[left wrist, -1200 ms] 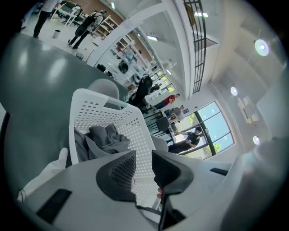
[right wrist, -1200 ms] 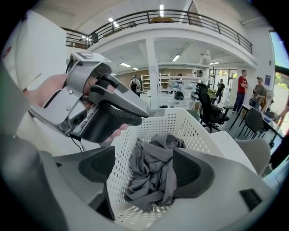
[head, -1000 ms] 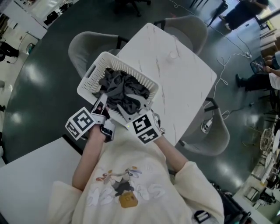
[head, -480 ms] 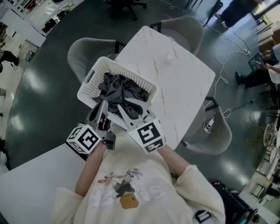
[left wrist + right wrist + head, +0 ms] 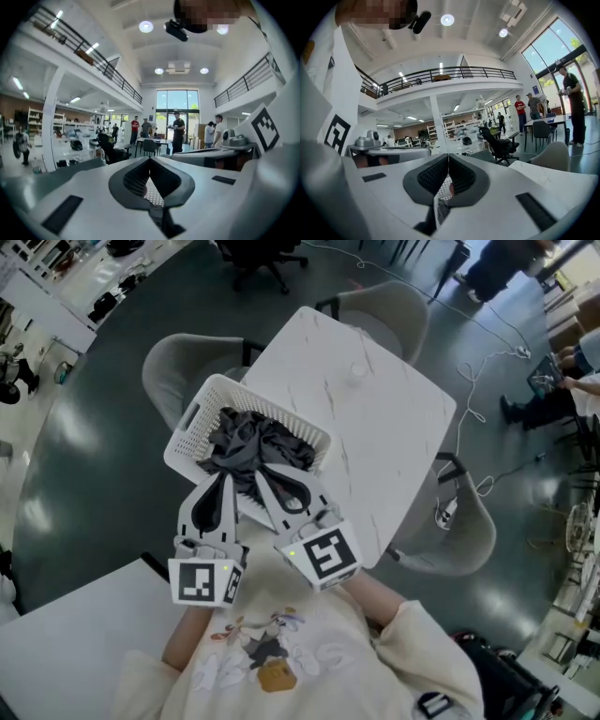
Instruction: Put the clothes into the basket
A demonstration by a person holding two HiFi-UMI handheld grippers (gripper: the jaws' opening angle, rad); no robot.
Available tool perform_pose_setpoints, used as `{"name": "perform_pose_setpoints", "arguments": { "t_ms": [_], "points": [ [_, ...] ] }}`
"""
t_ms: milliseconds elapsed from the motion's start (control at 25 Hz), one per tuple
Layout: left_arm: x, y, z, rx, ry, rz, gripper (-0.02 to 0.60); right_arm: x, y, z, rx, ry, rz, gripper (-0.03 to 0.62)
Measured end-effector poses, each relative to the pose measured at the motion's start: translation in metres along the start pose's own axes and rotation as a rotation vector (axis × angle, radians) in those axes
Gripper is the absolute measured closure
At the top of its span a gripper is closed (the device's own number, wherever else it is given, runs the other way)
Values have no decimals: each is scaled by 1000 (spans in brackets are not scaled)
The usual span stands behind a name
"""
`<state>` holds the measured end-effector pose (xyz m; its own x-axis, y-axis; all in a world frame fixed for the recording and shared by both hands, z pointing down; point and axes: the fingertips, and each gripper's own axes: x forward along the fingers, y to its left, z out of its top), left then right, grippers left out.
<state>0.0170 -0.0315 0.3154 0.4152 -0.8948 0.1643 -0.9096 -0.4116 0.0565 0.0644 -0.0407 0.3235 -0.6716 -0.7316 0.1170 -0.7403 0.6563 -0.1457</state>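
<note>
A white mesh basket [image 5: 192,423] stands on the near left corner of the marbled white table [image 5: 384,418]. A heap of dark grey clothes [image 5: 246,440] fills it. In the head view my left gripper [image 5: 225,476] and right gripper [image 5: 259,472] are raised side by side over the basket's near rim, tips close together above the clothes. Both are shut with nothing between the fingers. The right jaws have just been closing, empty. In the left gripper view the left gripper [image 5: 150,160] points level across a large hall. The right gripper [image 5: 448,157] does the same in its own view.
Grey chairs stand behind the basket [image 5: 173,357], at the table's far side [image 5: 389,306] and at its right [image 5: 455,526]. A second white table [image 5: 66,638] lies at the near left. Cables trail on the dark floor [image 5: 487,362]. People stand far off.
Both grippers have lifted from the basket's near rim and come closer to the camera. The left one has rolled, so its marker cube now faces up. Both jaws have shut.
</note>
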Motion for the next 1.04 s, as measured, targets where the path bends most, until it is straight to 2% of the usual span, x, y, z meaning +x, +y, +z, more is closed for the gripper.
{"name": "perform_pose_setpoints", "arguments": {
  "t_ms": [80,200,360,1040],
  "points": [
    [-3,-7,7,49,-25,20,572,-3,0,6,-38,-23,-26,586],
    [-7,-15,9,53,-44,11,572,-7,5,10,-58,-29,-16,588],
    [-10,-23,8,83,-40,13,572,-9,9,6,-82,12,2,588],
    [-14,-20,-2,42,-27,15,572,-8,23,5,-76,9,58,588]
  ]
}}
